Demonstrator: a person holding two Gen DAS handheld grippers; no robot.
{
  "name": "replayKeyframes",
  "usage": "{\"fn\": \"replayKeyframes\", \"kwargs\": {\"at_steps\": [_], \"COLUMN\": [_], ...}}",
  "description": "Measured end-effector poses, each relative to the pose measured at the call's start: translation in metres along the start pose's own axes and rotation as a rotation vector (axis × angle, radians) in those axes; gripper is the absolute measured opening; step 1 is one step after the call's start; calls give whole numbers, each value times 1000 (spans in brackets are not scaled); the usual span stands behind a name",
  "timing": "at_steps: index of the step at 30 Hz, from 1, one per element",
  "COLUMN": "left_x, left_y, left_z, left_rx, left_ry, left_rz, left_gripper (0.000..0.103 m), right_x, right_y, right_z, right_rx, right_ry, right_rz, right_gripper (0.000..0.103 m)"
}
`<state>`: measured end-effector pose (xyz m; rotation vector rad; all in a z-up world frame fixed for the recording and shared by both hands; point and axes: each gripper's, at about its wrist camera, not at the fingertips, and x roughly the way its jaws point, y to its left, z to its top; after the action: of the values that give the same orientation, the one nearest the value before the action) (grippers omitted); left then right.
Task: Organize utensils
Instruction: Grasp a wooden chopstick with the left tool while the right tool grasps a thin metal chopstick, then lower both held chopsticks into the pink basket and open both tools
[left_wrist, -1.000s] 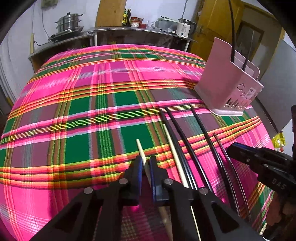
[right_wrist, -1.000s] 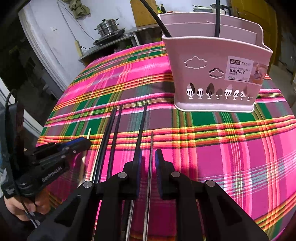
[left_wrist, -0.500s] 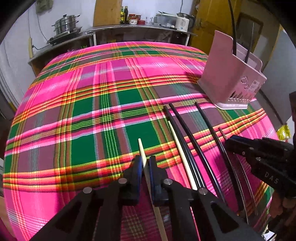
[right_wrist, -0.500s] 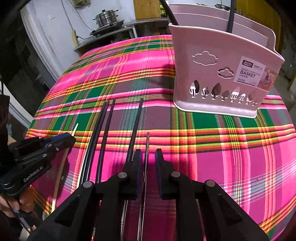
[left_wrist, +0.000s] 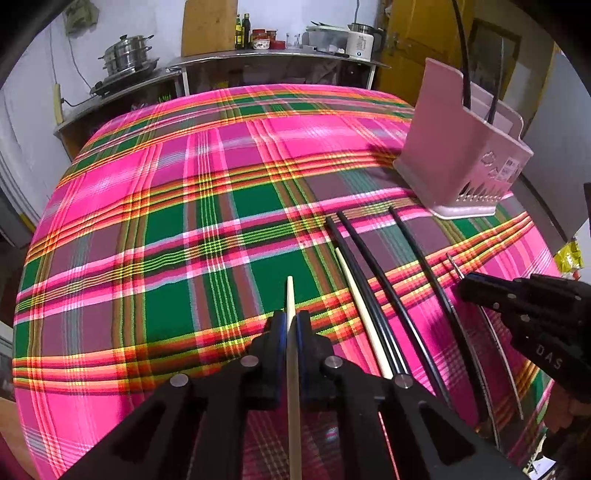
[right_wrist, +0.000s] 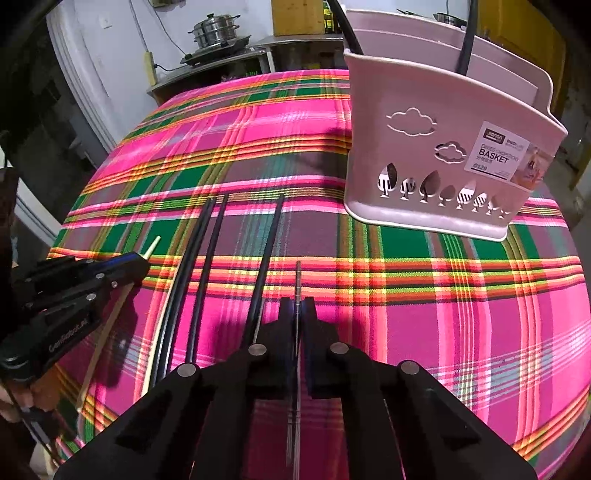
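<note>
My left gripper (left_wrist: 290, 318) is shut on a pale wooden chopstick (left_wrist: 290, 295) whose tip pokes out ahead of the pads. A second pale chopstick (left_wrist: 360, 314) and three black chopsticks (left_wrist: 373, 273) lie on the plaid cloth to its right. My right gripper (right_wrist: 297, 304) is shut on a thin metal chopstick (right_wrist: 298, 275), lifted slightly off the cloth. The pink chopstick basket (right_wrist: 443, 147) stands upright at the back right, with two black chopsticks standing in it. In the left wrist view the basket (left_wrist: 454, 158) is far right, and the right gripper (left_wrist: 466, 283) sits low at the right.
The table under the pink and green plaid cloth (left_wrist: 184, 221) drops off at every side. Behind it runs a metal counter (left_wrist: 258, 59) with pots, bottles and a kettle. A yellow door (left_wrist: 424, 37) is at the back right. A hand (right_wrist: 22, 398) holds the left gripper.
The right gripper's jaws have shut on the thin metal chopstick that lay between them. The left gripper has raised its pale chopstick a little, with its tip now off the cloth.
</note>
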<state>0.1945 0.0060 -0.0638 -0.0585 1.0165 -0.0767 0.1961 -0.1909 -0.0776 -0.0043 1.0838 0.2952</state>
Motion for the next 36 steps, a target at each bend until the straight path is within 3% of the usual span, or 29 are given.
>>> {"fn": "replayKeyframes", "kwargs": {"at_steps": [21,36], "left_x": [-121,-169], "left_y": [2,-17], "left_z": [24,41], "left_rx": [-10,17], "left_ry": [-217,-289], "left_rz": [-131,-188], "left_gripper": [5,5], "right_x": [-111,-154], "right_y": [-14,-11], "right_z": [14,15], "right_rx": [43,50], "right_ry": [-241,-325], "right_rz": [31,25], "right_gripper": [5,5]}}
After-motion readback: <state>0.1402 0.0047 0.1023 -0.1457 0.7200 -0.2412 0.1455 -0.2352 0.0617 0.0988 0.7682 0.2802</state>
